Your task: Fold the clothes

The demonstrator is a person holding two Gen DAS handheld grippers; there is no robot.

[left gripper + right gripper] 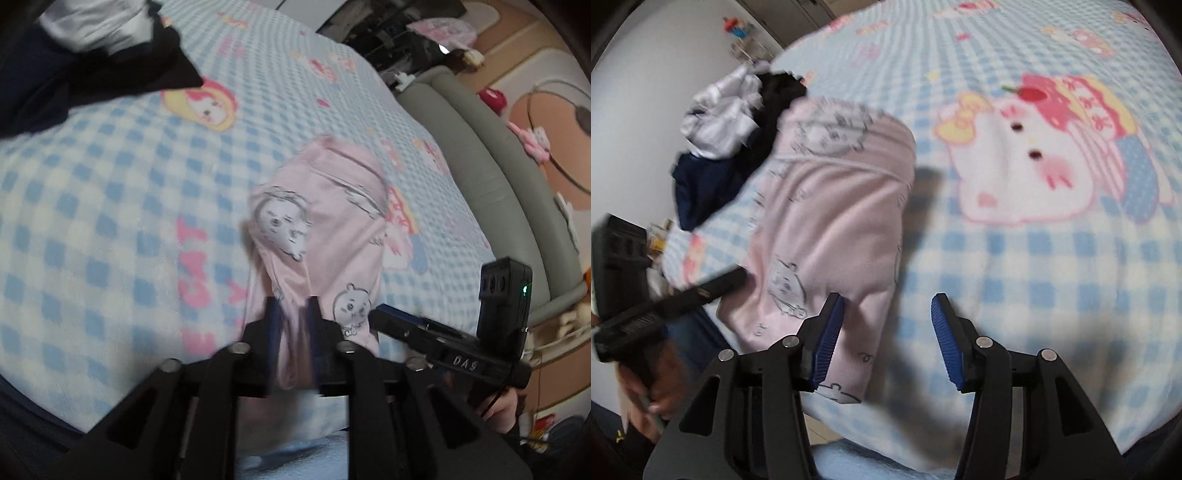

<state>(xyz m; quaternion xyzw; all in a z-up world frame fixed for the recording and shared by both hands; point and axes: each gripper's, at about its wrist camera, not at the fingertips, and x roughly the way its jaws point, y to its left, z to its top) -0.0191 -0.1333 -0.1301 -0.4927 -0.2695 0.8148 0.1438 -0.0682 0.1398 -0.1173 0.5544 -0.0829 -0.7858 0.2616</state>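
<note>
A pink garment (332, 229) printed with cartoon faces lies partly folded on the blue checked blanket (110, 206). In the left wrist view my left gripper (294, 314) has a gathered fold of it filling the narrow gap between its blue pads. The right gripper (424, 332) shows as a black body at the garment's right edge. In the right wrist view my right gripper (888, 306) stands open over the near right edge of the pink garment (827, 221); its left finger is above the cloth, its right finger above the blanket (1015, 277). The left gripper (737, 276) touches the garment's left side.
A heap of dark and white clothes (92, 62) (727, 140) lies at the blanket's far side. A grey padded bed edge (480, 166) runs along the right, with a patterned floor mat (546, 110) and clutter beyond. A hand (661, 384) grips the left tool.
</note>
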